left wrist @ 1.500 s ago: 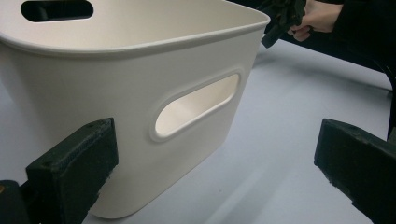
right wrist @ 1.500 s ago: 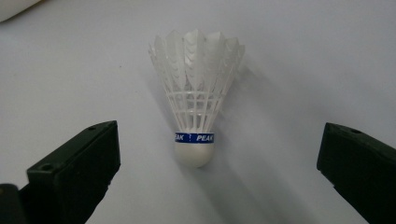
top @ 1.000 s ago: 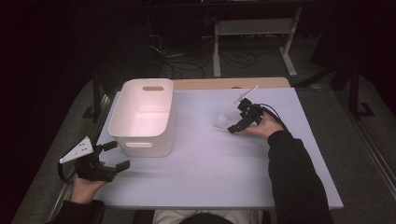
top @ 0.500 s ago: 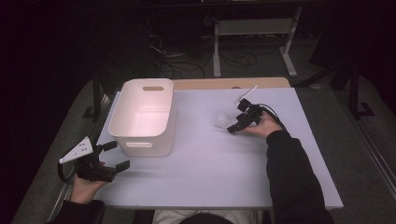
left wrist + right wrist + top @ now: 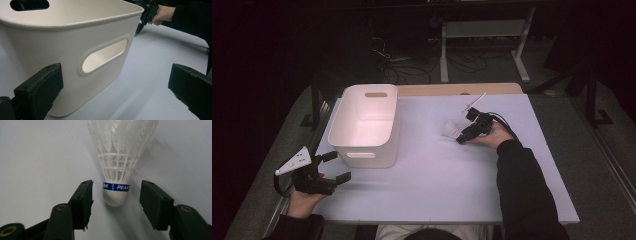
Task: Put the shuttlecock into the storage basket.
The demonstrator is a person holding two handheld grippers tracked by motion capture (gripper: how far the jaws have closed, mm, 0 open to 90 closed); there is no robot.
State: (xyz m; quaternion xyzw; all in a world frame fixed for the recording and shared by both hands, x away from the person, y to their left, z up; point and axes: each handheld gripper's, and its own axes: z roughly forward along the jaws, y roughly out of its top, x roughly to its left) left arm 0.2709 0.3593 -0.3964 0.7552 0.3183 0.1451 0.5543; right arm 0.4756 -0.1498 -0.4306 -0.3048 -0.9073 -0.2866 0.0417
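Note:
A white plastic shuttlecock (image 5: 116, 195) with a blue band lies on the table, cork end toward my right gripper (image 5: 117, 192). The jaws have just been closing and now flank the cork, with a small gap on each side and the pads off it. In the high view the shuttlecock (image 5: 451, 131) lies right of the table's middle, with the right gripper (image 5: 462, 137) just behind it. My left gripper (image 5: 334, 167) rests open at the table's front left corner. Its jaws (image 5: 120, 87) point at the near wall of a white bin (image 5: 50, 45).
The white bin (image 5: 362, 150) with handle slots stands on the left half of the pale table (image 5: 437, 185). A wooden strip runs along the table's far edge. Dark floor, cables and a metal frame lie beyond.

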